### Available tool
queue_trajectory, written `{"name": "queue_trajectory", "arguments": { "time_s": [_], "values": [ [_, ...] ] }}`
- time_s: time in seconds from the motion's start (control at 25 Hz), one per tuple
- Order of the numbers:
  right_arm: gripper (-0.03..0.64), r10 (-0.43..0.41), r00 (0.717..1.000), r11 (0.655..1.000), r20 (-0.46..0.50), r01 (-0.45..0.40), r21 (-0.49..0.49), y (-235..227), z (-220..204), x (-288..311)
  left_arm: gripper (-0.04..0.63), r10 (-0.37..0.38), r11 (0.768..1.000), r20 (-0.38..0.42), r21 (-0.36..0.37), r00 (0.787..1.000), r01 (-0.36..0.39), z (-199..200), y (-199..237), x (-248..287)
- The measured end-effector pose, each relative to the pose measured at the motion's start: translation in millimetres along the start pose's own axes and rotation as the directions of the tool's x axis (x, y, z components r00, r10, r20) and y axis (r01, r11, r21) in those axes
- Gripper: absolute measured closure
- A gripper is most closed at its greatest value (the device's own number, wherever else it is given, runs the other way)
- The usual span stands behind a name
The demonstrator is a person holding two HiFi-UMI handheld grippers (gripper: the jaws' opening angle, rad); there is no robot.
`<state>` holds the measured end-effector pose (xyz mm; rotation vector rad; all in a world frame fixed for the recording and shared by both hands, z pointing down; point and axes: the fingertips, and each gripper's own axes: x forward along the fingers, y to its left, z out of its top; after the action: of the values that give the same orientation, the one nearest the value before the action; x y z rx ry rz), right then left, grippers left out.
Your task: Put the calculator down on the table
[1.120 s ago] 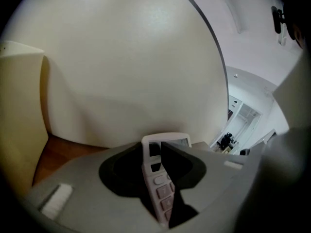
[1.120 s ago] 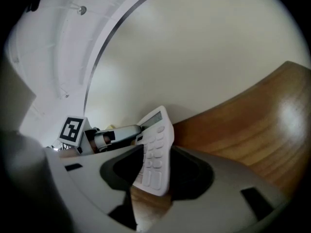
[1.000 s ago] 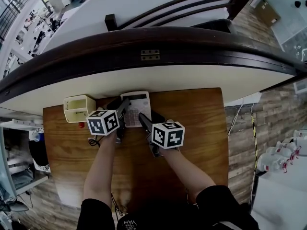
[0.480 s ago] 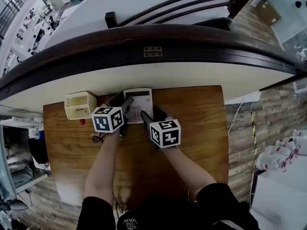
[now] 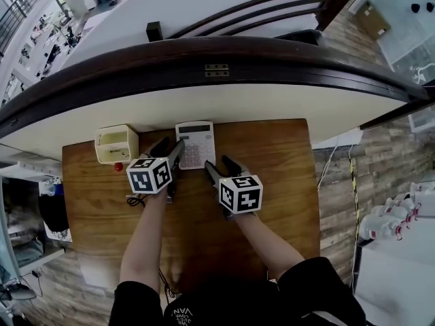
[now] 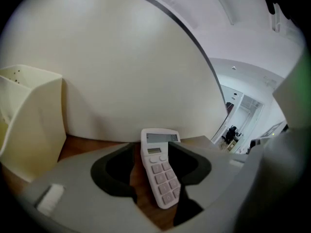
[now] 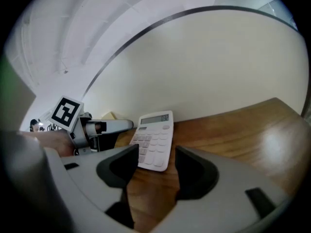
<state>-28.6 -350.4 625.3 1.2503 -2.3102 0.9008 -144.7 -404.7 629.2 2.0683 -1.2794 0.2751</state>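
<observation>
1. Calculator position. The calculator (image 5: 195, 145) lies flat on the table (image 5: 285, 175), keys up. Its display end points to the white wall (image 5: 272, 107) at the table's far edge. A cream box (image 5: 115, 145) stands to its left, near the same edge and apart from it.

2. Left gripper. The left gripper (image 5: 170, 151) is open, and its jaws have just been opening. In the head view its jaws reach along the left side of the calculator, between the calculator and the box. In the left gripper view the calculator (image 6: 160, 171) shows in the gap between the two dark pads, with its near end toward the camera. Neither pad presses on it, and bare table shows on both sides of it. The box (image 6: 29, 120) fills the left of that view.

3. Right gripper. The right gripper (image 5: 221, 168) is open, and its jaws have just been opening. Its tips sit near the calculator's lower right corner, apart from it. In the right gripper view the calculator (image 7: 154, 142) rests ahead of the jaws and slightly left of the gap. Only table surface shows between the pads. The left gripper's marker cube (image 7: 65, 111) appears at the left of that view.

4. Support. A forearm extends from each gripper toward the bottom of the head view.
</observation>
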Motion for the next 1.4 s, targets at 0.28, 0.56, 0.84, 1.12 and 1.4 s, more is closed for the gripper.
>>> {"name": "queue_trajectory", "arguments": {
  "time_s": [0.28, 0.56, 0.84, 1.12, 1.4],
  "values": [
    [0.41, -0.012, 0.999, 1.0, 0.04, 0.013, -0.018, 23.8, -5.8, -40.6, 0.394, -0.043, 0.999, 0.019, 0.025, 0.999, 0.042, -6.1, -26.8, -48.0],
    [0.525, -0.019, 0.996, 0.997, 0.083, 0.025, -0.073, 58.1, -20.1, -75.0, 0.493, -0.1, 0.994, 0.051, 0.053, 0.994, 0.097, -23.5, -49.3, -107.6],
    [0.574, -0.021, 0.992, 0.996, 0.124, 0.031, -0.084, 89.4, -33.8, -110.6, 0.562, -0.127, 0.989, 0.074, 0.08, 0.989, 0.121, -45.3, -69.0, -161.3],
    [0.589, -0.042, 0.985, 0.995, 0.166, 0.056, -0.078, 116.7, -57.2, -147.6, 0.578, -0.153, 0.982, 0.075, 0.121, 0.985, 0.144, -71.5, -86.2, -205.4],
    [0.595, -0.057, 0.983, 0.997, 0.176, 0.066, -0.048, 140.5, -93.4, -179.3, 0.58, -0.19, 0.973, 0.057, 0.147, 0.98, 0.18, -106.4, -102.2, -248.9]
  ]
}}
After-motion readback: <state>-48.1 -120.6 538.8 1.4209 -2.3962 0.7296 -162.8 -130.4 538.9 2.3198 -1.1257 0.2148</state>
